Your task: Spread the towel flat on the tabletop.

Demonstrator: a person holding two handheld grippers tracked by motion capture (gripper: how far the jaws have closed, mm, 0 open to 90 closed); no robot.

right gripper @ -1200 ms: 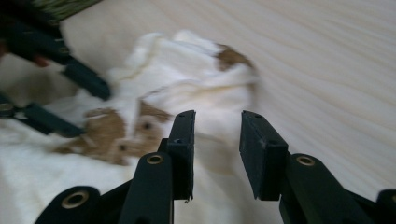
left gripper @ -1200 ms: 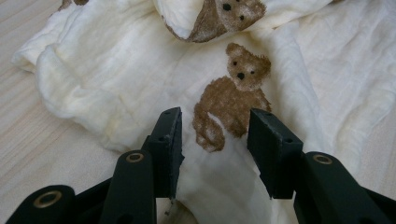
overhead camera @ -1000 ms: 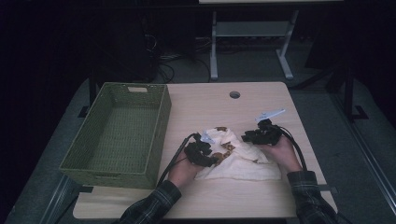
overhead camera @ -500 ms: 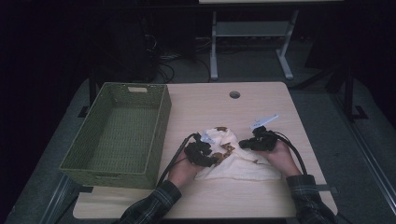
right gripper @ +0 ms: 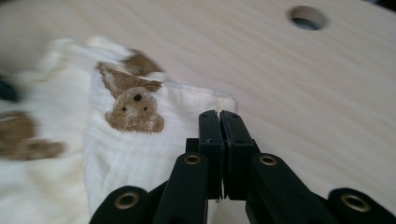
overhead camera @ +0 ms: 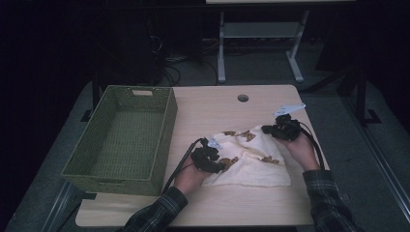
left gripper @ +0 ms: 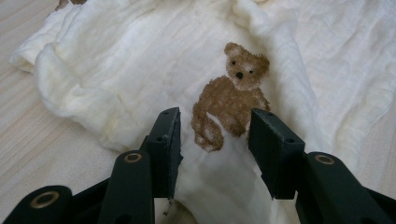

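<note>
— Right hand-held gripper first: its jaws have just been closing, and now they sit clamped flat together on the far corner of the cream cloth. In the right gripper view the two black jaws meet at the centre of the frame, with the cloth's hemmed edge pinched between them.

— And the other one?

— Left hand-held gripper, lower centre of the high view, rests at the cloth's left edge. Its jaws have just been opening a touch. In the left gripper view they stand apart with a fold of the cloth lying between them; the pads don't look pressed onto it, so I'd call it released.

— Where is the cloth itself?

— Spread on the tabletop, right of centre in the high view, between the two hands. It's rumpled, cream coloured, printed with brown teddy bears. One bear sits just above the left jaws in the left gripper view; another bear's head shows left of the clamped jaws in the right gripper view, that corner lifted a little off the wood.

— Anything else on there?

— A green woven basket at the left of the high view, well apart from the cloth's right end, near the left hand. A round cable hole in the tabletop sits toward the top centre, beyond the cloth. Plaid sleeves come in from the bottom edge.
</note>
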